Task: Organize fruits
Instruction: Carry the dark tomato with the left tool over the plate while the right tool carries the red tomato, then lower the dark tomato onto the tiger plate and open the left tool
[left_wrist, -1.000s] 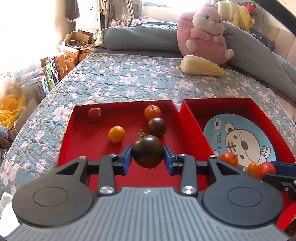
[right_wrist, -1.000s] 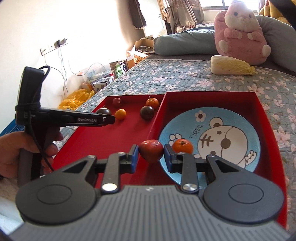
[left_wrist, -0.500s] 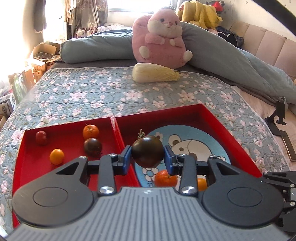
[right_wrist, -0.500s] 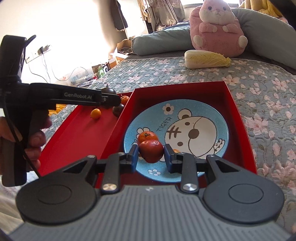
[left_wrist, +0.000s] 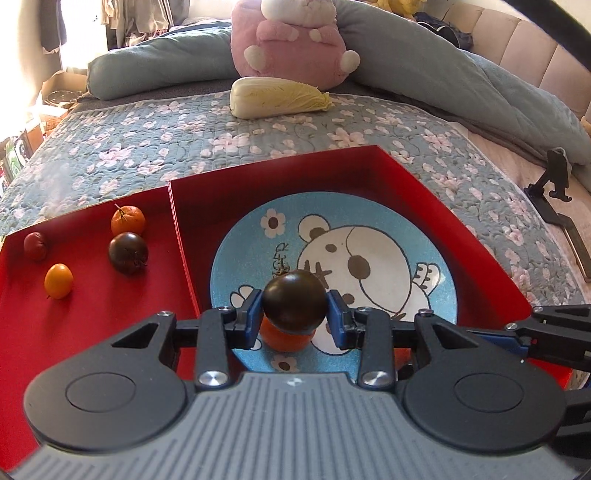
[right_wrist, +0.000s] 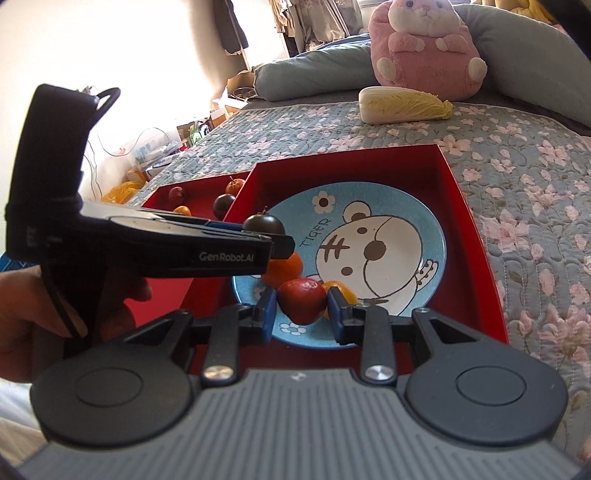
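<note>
Over the quilted bed, you've swung your left gripper, clenched on the dark tomato, from the left tray to above the plate, where your right gripper grips the red tomato, so both look ready to set down.

Dark tomato and red tomato held above the plate (blue, bear-printed)

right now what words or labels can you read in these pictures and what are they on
"GenRobot.AI": white print on the side of the left gripper, seen in the right wrist view.
"TIGER": dark letters on the blue plate, beside the cartoon animal's head. In the left wrist view the dark tomato hides part of the word.
Packaging on the boxes beside the bed is too small and washed out to read.
</note>
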